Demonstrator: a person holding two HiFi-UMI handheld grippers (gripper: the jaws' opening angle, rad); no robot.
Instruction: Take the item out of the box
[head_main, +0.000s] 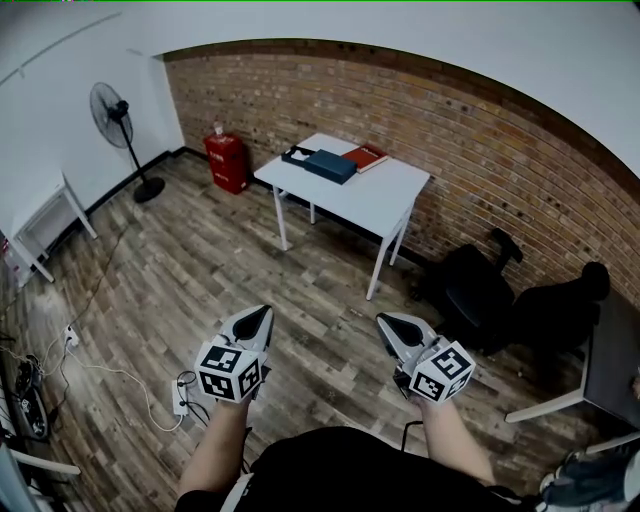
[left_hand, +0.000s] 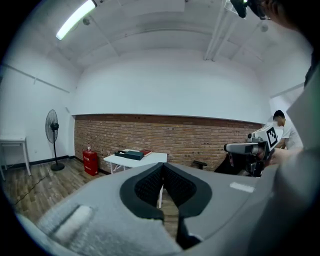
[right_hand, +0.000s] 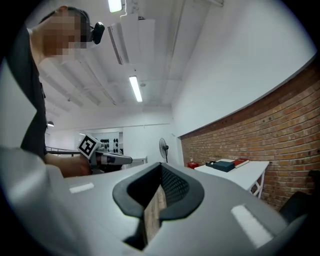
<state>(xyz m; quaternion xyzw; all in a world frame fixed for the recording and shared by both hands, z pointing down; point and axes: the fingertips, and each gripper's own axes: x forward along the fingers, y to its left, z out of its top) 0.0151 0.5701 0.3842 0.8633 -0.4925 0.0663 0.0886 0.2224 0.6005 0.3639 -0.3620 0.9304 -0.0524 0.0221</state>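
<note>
A dark teal box (head_main: 330, 165) lies closed on the white table (head_main: 385, 195) by the brick wall, with a small black tray (head_main: 296, 154) on its left and a red book (head_main: 365, 157) behind it. My left gripper (head_main: 262, 318) and right gripper (head_main: 385, 322) are held close to my body over the wooden floor, far short of the table. Both are shut and empty, tips pointing toward the table. The left gripper view shows its shut jaws (left_hand: 162, 167) with the box (left_hand: 131, 155) small in the distance. From the right gripper (right_hand: 161, 167) the box (right_hand: 223, 166) lies off to the right.
A standing fan (head_main: 118, 115) and a red cabinet (head_main: 227, 160) are by the far left wall. Black office chairs (head_main: 475, 290) sit right of the table, with a dark desk (head_main: 610, 360) at the right edge. A power strip (head_main: 180, 395) and cables lie on the floor at left.
</note>
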